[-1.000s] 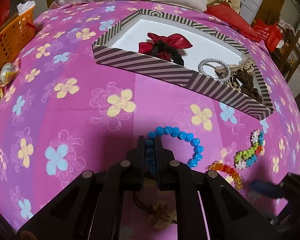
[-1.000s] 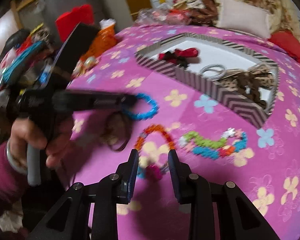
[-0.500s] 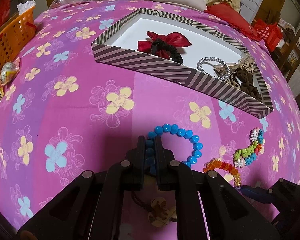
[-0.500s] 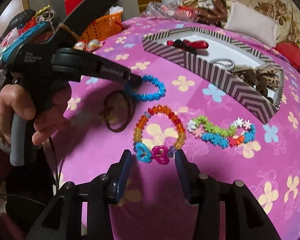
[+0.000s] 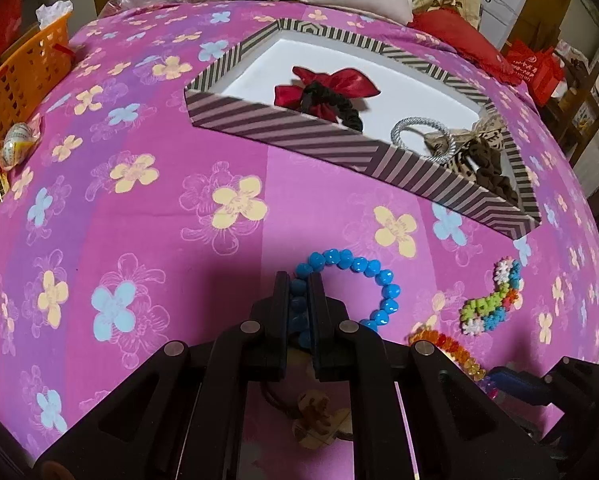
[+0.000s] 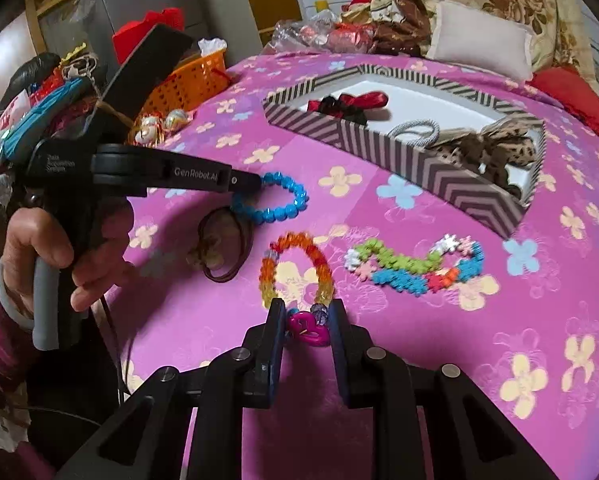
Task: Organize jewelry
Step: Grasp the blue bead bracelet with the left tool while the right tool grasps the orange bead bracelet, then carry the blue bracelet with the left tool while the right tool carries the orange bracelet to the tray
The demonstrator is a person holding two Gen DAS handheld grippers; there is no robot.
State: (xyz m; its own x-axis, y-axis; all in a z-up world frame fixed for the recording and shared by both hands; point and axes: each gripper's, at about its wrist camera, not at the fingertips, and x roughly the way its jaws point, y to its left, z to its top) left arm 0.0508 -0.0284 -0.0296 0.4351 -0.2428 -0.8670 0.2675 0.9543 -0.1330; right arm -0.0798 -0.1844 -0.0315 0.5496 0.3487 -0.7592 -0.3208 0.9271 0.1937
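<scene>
My left gripper is clamped on the blue bead bracelet: several beads sit pinched between the closed fingers, and the rest of the loop lies out ahead on the pink floral bedspread. In the right wrist view the loop looks to rest on or just above the cloth, can't tell which. To do this step well I'd lift straight up first so the loop clears the brown cord loop with its pendant lying right behind it, then carry it over the near wall of the box and let go only once the beads are low inside. Round beads can roll in the grip, so I'd move slowly.

My right gripper is parted, fingers either side of the magenta charm on the orange bead bracelet. It looks like a grasp about to be made; I'd close on the charm or the beads beside it, not on cloth. The multicolour flower-bead bracelet lies just right of it, untouched.

Containers, left to right: the orange basket at the bed's left edge, contents not visible, foil-wrapped items lying beside it. Then the striped box, white inside, holding a red-and-black scrunchie toward the left, a silver hair tie in the middle, and a leopard-print and brown scrunchie pile in the right corner. There's bare white floor along the back for the bracelets.
</scene>
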